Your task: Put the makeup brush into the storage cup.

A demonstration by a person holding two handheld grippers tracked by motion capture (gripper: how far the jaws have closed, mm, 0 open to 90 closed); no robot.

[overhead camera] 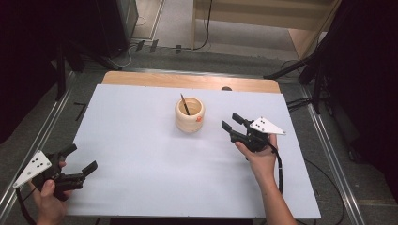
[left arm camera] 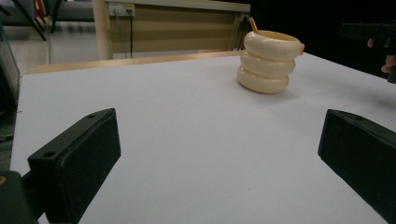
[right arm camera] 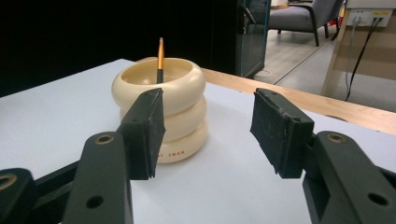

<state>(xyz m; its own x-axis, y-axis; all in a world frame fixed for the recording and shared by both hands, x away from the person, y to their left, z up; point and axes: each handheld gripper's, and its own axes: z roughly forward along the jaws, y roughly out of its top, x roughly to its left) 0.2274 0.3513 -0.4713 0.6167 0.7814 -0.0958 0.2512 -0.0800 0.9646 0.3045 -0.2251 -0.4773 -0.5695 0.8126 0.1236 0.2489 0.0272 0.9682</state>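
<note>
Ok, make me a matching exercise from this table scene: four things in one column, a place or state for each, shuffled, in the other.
Things:
1. pencil
2. holder
3. left gripper
4. right gripper

Places or states:
A. open, at the near left corner of the table
B. cream, ringed, standing mid-table
C. open, just right of the holder
D. standing inside the holder

Pairs: 1-D, 2-B, 3-A, 4-C
</note>
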